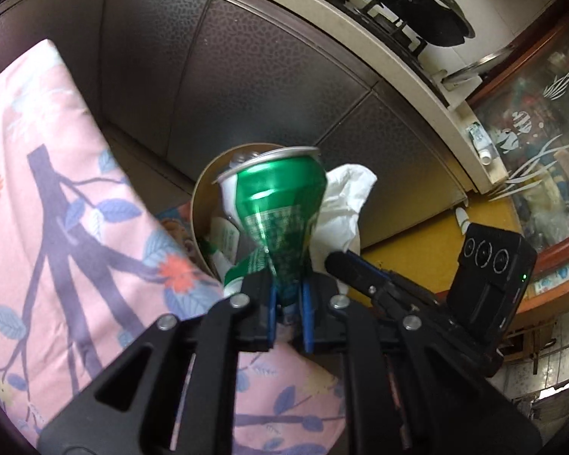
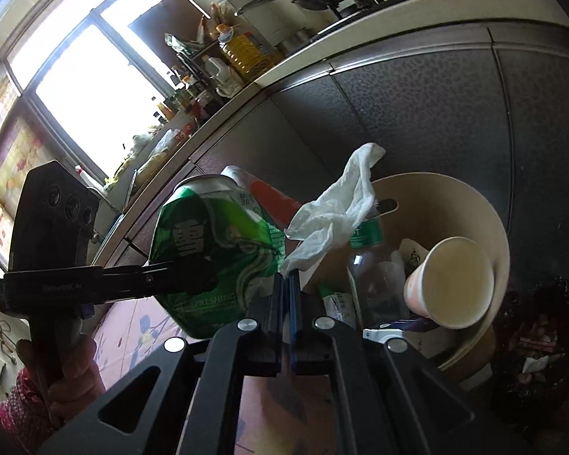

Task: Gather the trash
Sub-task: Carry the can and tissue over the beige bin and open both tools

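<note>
Left wrist view. A pink floral cloth fills the left side of the frame. At centre, the left gripper is clenched on the pinched end of a crushed green can; the blue pads press the can from both sides. The can's wide end points up and away, in front of the round opening of a tan bin. A bottle lies inside the bin behind the can. Right of the can, a crumpled white tissue rises from the right gripper, which enters from the right edge with its black camera block. Dark cabinet doors span the background; a worktop with a pan runs across the upper right.

Right wrist view. At left, a hand holds the left gripper, its fingers closed on the green can at centre-left. At centre, the right gripper's jaws are closed tight on the lower end of the white tissue, which stands up above them. Right of centre, the tan bin's opening contains a clear bottle and a paper cup. A dark bag of waste lies at the lower right.
</note>
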{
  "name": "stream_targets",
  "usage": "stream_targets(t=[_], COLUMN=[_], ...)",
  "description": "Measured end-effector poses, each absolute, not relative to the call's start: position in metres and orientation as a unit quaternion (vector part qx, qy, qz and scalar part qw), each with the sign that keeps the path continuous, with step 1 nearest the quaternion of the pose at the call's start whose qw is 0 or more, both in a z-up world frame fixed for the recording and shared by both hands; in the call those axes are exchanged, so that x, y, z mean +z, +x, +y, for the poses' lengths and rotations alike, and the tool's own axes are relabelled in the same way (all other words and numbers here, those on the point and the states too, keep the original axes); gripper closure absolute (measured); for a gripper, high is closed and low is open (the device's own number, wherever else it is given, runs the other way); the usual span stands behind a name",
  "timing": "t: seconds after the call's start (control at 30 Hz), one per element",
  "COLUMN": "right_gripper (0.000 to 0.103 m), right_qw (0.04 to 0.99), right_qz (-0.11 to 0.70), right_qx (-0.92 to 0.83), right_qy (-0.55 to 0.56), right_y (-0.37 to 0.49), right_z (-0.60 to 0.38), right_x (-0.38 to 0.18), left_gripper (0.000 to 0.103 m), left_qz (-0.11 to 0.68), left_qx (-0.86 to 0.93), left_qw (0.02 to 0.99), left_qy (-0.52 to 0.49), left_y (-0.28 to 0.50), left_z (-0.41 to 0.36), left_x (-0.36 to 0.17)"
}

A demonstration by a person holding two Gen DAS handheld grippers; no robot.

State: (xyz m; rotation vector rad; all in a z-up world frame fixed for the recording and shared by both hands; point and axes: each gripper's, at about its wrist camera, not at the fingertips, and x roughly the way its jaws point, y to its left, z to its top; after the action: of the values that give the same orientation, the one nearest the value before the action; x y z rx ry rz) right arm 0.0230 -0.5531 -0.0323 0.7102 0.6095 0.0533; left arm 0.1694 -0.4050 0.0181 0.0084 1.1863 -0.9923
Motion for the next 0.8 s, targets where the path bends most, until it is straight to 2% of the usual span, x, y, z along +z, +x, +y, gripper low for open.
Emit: stream_targets(t=[0.03, 0.07, 0.1, 0.13, 0.17, 0.2, 0.3, 0.37, 0.73, 0.8], right_gripper=[0.1, 0.096, 0.084, 0.075, 0.056, 0.046, 0.044, 0.043, 0.04, 0.04], right_qw=[0.884, 0.876, 0.869, 0.867, 0.87, 0.874, 0.878, 0.878, 0.858, 0.858], right_qz=[0.291, 0.291, 0.29, 0.288, 0.281, 0.271, 0.256, 0.249, 0.252, 0.252], right_qx=[0.023, 0.022, 0.022, 0.018, 0.008, -0.004, -0.012, -0.014, -0.001, -0.002], right_qy=[0.366, 0.385, 0.4, 0.406, 0.406, 0.404, 0.404, 0.409, 0.448, 0.447], right_y=[0.022, 0.021, 0.02, 0.018, 0.014, 0.009, -0.002, -0.009, -0.031, -0.036], right_z=[-0.559, -0.564, -0.567, -0.568, -0.569, -0.568, -0.561, -0.555, -0.509, -0.5], right_x=[-0.038, -0.043, -0.047, -0.049, -0.048, -0.047, -0.041, -0.039, -0.032, -0.026], left_gripper=[0.083, 0.073, 0.066, 0.064, 0.062, 0.061, 0.051, 0.048, 0.039, 0.033], left_qz=[0.535, 0.53, 0.521, 0.511, 0.502, 0.493, 0.453, 0.429, 0.393, 0.389], left_qx=[-0.443, -0.436, -0.431, -0.427, -0.424, -0.421, -0.388, -0.364, -0.321, -0.321], left_qw=[0.719, 0.727, 0.736, 0.745, 0.752, 0.759, 0.795, 0.814, 0.849, 0.852], left_qy=[0.011, 0.019, 0.026, 0.037, 0.048, 0.06, 0.112, 0.141, 0.148, 0.141], left_y=[0.17, 0.169, 0.166, 0.163, 0.161, 0.157, 0.143, 0.135, 0.111, 0.104], left_z=[-0.41, -0.414, -0.416, -0.418, -0.417, -0.416, -0.41, -0.402, -0.334, -0.323], left_x=[0.018, 0.02, 0.022, 0.026, 0.029, 0.031, 0.037, 0.039, 0.045, 0.048])
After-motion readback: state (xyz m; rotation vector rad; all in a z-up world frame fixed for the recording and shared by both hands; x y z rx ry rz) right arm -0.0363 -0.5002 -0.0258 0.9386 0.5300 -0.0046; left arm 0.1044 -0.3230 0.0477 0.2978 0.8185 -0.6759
